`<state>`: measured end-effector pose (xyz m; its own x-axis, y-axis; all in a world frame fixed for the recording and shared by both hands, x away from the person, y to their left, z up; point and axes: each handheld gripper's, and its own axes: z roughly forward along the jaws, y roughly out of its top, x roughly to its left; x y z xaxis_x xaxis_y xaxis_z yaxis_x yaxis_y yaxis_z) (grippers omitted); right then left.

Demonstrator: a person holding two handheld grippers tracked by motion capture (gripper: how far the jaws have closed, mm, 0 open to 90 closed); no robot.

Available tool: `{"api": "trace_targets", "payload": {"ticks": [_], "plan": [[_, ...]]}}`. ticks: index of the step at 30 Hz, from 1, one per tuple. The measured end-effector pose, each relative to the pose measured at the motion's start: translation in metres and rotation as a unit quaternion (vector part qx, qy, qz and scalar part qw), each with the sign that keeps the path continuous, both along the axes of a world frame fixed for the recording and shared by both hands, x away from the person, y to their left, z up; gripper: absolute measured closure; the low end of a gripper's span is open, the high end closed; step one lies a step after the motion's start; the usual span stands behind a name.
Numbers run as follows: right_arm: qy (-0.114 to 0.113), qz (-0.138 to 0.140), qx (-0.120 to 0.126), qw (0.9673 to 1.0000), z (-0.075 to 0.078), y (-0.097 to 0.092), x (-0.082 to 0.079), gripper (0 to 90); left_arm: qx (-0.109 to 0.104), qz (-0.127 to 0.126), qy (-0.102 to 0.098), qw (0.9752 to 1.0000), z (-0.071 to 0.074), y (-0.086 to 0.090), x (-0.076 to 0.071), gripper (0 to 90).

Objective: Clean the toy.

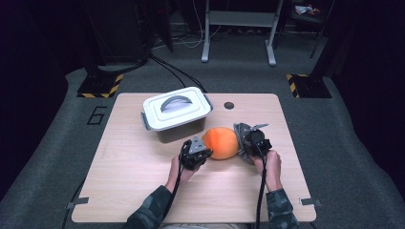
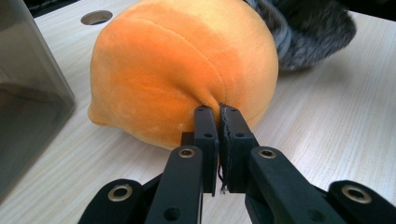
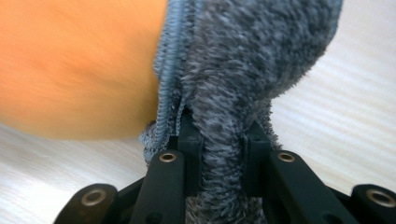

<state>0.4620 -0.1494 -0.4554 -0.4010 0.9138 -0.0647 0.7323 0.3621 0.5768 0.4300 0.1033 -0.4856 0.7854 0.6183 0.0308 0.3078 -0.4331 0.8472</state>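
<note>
Orange plush (image 2: 182, 70) is pinched at its skin by the left gripper (image 2: 217, 112); the right gripper (image 3: 219, 126) clamps grey fuzzy cloth (image 3: 247, 56).

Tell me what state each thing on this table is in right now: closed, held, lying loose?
White-lidded box: lid on, handle folded flat, standing untouched.
Orange plush: resting on the table, its fabric pinched.
Grey fuzzy cloth: bunched against the plush, clamped.
Left gripper: shut on the plush's fabric.
Right gripper: shut on the cloth.
</note>
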Motion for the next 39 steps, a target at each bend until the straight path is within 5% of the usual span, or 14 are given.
{"api": "trace_targets", "payload": {"ticks": [8,10,13,16,22,26,36,39], "plan": [[0.042,-0.006,0.014,0.9990,-0.029,-0.006,0.010,74.9,-0.001,0.003,0.000,1.0000,0.000,0.000,0.000,86.3],[0.037,-0.001,0.015,0.9992,-0.028,-0.009,0.010,74.9,-0.003,0.004,-0.002,1.0000,-0.001,0.000,0.000,86.3],[0.031,-0.010,0.006,0.9995,-0.019,-0.011,0.005,74.8,-0.003,0.006,-0.002,1.0000,-0.001,0.001,0.000,86.2],[-0.002,-0.010,0.003,0.9999,-0.003,-0.014,-0.003,74.8,-0.005,0.004,0.002,1.0000,0.000,0.001,0.000,86.0],[-0.054,0.025,0.040,0.9974,0.033,-0.004,-0.021,74.7,-0.006,0.004,0.001,1.0000,0.000,0.001,0.000,85.5],[-0.046,0.053,0.034,0.9970,0.033,0.012,-0.018,74.7,-0.010,0.010,-0.002,0.9999,-0.001,0.002,0.000,84.4],[-0.024,0.045,0.023,0.9985,0.020,0.015,-0.007,74.6,-0.016,0.015,-0.001,0.9998,-0.005,0.003,-0.005,55.6],[-0.024,0.044,0.019,0.9985,0.019,0.015,-0.006,74.5,0.007,0.021,-0.003,0.9998,-0.009,0.001,-0.006,51.3]]}}
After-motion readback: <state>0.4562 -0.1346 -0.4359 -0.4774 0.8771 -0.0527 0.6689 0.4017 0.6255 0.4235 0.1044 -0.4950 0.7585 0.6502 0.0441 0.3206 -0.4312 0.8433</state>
